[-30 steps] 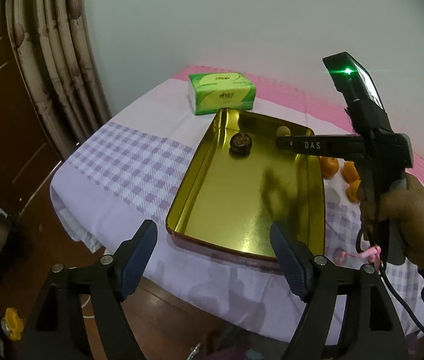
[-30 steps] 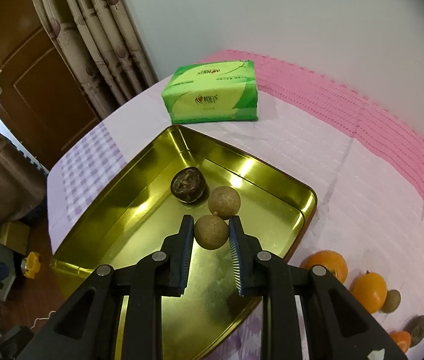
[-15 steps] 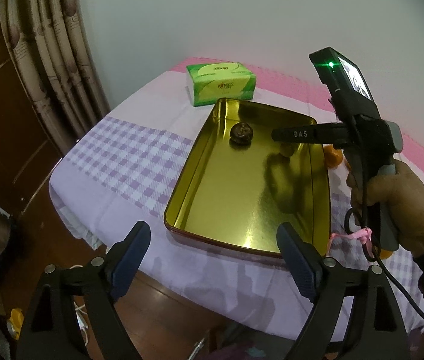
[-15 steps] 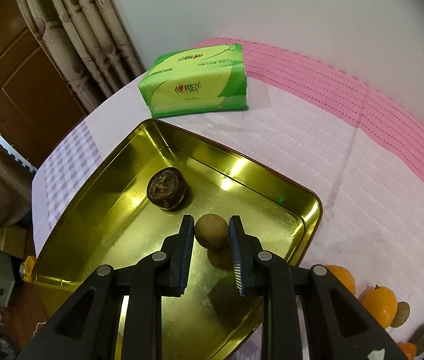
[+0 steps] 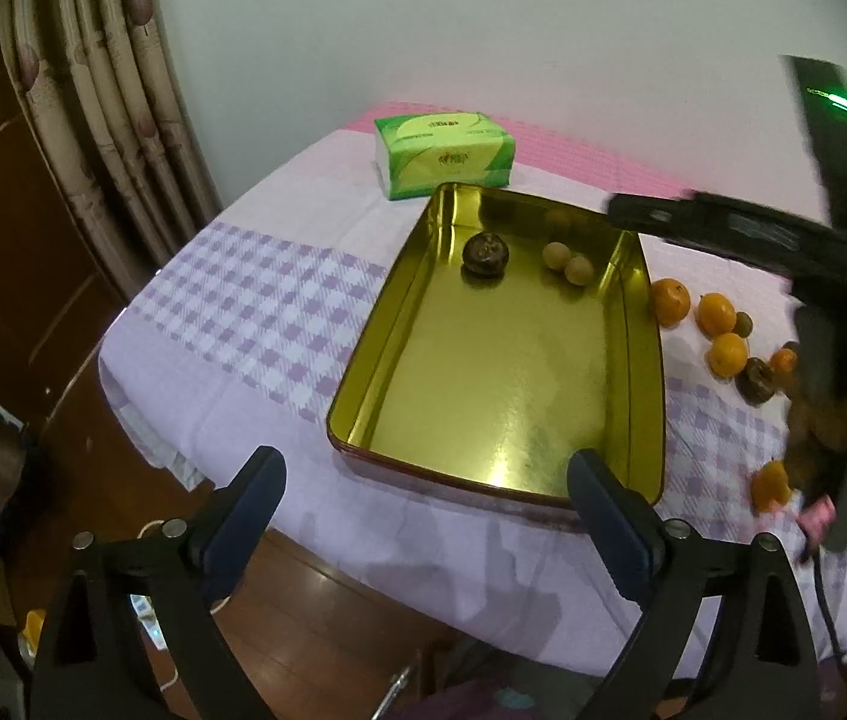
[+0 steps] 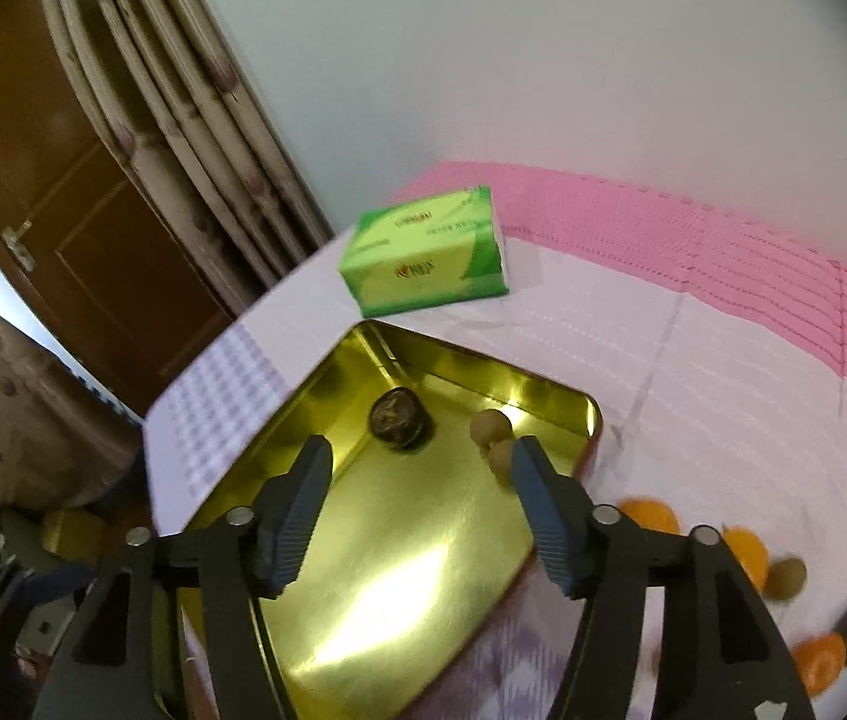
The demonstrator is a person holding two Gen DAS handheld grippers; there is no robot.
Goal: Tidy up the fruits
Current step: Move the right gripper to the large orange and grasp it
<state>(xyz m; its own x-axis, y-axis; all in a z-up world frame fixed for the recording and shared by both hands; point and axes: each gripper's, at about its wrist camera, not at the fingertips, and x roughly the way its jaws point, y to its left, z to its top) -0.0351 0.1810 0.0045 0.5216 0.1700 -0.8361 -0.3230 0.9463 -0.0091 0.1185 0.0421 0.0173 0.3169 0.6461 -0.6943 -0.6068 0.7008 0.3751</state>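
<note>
Fruit released into tray; both tools empty.

The right tool (image 6: pixel 417 504) has just been opening, nothing between its jaws; the two tan round fruits (image 5: pixel 567 262) lie touching near the gold tray's (image 5: pixel 375 354) far right corner, beside a dark fruit (image 5: pixel 484 252), apparently grouped by kind. The left tool (image 5: pixel 423 516) has just been opening wide, unladen, at the tray's near edge. Oranges (image 5: pixel 671 302) wait on the counter (image 5: pixel 255 312) along the tray's right side.

tray (image 5: pixel 633 360) floor bare, fruit (image 5: pixel 484 252) at far end
</note>
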